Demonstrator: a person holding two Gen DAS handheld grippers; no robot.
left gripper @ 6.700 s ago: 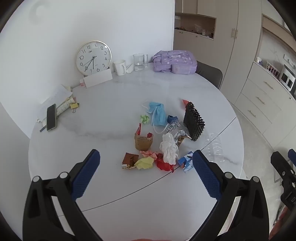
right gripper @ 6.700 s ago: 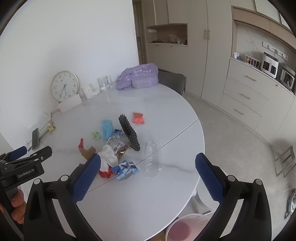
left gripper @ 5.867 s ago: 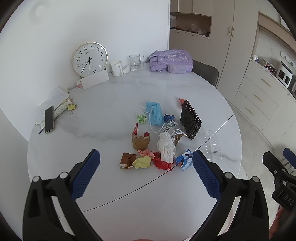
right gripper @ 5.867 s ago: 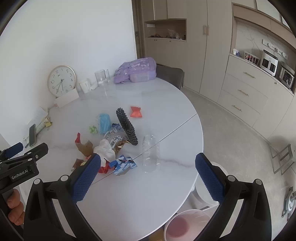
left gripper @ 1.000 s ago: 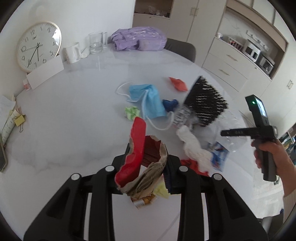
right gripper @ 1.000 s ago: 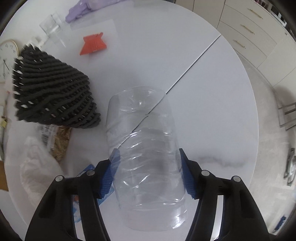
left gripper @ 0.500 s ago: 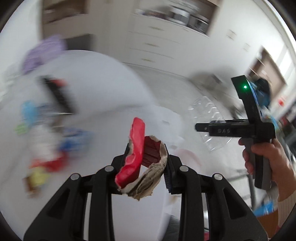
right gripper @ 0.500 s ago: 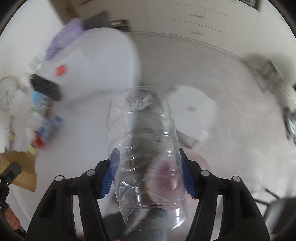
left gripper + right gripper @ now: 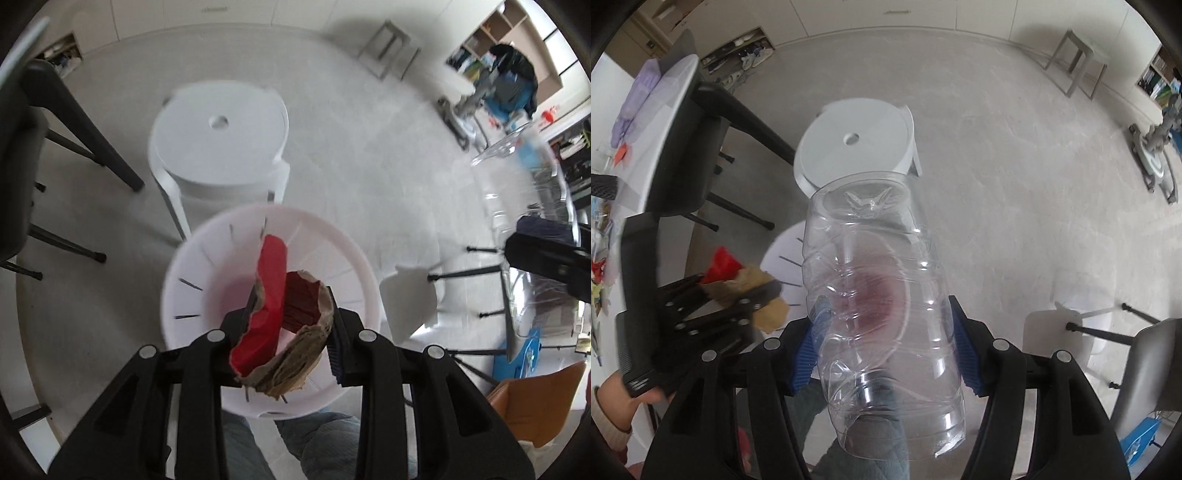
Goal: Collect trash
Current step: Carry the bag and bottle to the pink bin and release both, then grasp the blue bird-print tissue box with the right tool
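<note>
With the torn paper bag (image 9: 291, 343) hanging over the white bin (image 9: 192, 258), my left gripper (image 9: 291, 332) is opening its jaws around it: drop step. Right gripper (image 9: 882, 350) clamps the clear bottle (image 9: 879, 295); next I centre it over the bin.

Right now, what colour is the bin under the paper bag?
White, pinkish at the bottom; the bin shows best in the left wrist view.

You're in a home dining room: white table (image 9: 670, 107), dark chair (image 9: 687, 173), plastic stool (image 9: 855, 147), cabinets (image 9: 923, 14), shoes (image 9: 746, 57).
</note>
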